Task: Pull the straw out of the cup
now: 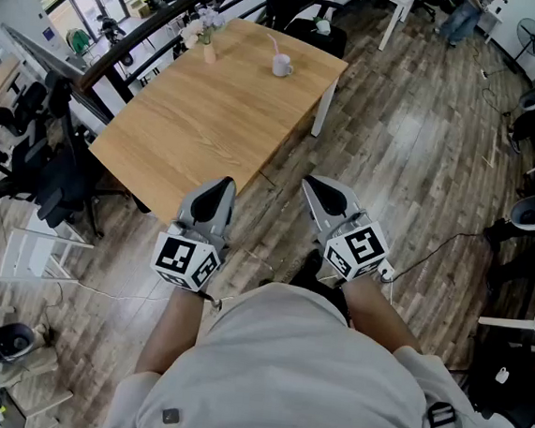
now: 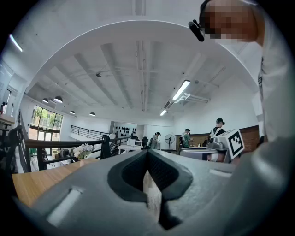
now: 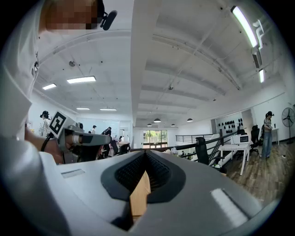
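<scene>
A white cup (image 1: 282, 66) with a pink straw (image 1: 273, 45) leaning out of it stands near the far edge of the wooden table (image 1: 211, 118). Both grippers hang level close to the person's body, short of the table's near corner and far from the cup. The left gripper (image 1: 221, 187) is shut with nothing between its jaws; its own view shows the jaws (image 2: 147, 153) meeting. The right gripper (image 1: 315, 185) is likewise shut and empty, its jaws (image 3: 145, 155) closed together. Neither gripper view shows the cup.
A small vase of white flowers (image 1: 207, 38) stands on the table's far left corner. A black railing (image 1: 144, 27) runs behind the table. Office chairs (image 1: 59, 174) and a white rack (image 1: 38, 252) crowd the left. A cable (image 1: 433, 253) lies on the wood floor at right.
</scene>
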Action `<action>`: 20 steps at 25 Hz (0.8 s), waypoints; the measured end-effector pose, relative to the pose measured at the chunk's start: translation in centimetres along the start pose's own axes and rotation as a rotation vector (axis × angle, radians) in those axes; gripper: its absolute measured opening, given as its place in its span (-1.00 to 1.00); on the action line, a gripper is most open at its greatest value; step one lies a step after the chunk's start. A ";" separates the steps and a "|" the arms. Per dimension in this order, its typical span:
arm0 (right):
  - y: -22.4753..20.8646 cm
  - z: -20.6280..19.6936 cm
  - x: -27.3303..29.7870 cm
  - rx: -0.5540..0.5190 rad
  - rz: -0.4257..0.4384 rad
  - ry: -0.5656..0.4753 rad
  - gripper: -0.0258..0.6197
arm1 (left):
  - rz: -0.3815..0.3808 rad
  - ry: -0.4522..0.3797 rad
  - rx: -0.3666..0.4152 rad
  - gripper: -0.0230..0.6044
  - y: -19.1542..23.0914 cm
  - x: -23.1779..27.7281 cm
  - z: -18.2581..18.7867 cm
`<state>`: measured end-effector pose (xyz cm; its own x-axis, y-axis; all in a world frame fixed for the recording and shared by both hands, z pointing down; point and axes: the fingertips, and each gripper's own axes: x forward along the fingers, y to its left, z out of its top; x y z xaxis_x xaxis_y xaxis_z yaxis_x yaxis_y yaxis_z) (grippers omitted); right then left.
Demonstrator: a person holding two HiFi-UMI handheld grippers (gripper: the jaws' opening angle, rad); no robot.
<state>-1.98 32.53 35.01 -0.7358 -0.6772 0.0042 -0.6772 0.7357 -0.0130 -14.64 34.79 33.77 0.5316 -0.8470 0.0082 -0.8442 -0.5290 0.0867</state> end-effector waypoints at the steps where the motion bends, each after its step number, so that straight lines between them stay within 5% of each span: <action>1: -0.3 0.0 -0.1 0.002 -0.002 0.000 -0.89 | -0.001 0.000 -0.008 -0.91 0.0 0.2 -0.1; 20: -11.4 -2.3 -0.8 0.081 -0.044 0.008 -0.89 | -0.001 0.076 -0.047 -0.91 -0.8 10.6 -3.2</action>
<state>6.31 24.74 37.41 -0.7053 -0.7088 0.0149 -0.7067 0.7013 -0.0935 -8.14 26.38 37.00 0.5379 -0.8388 0.0839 -0.8403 -0.5254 0.1335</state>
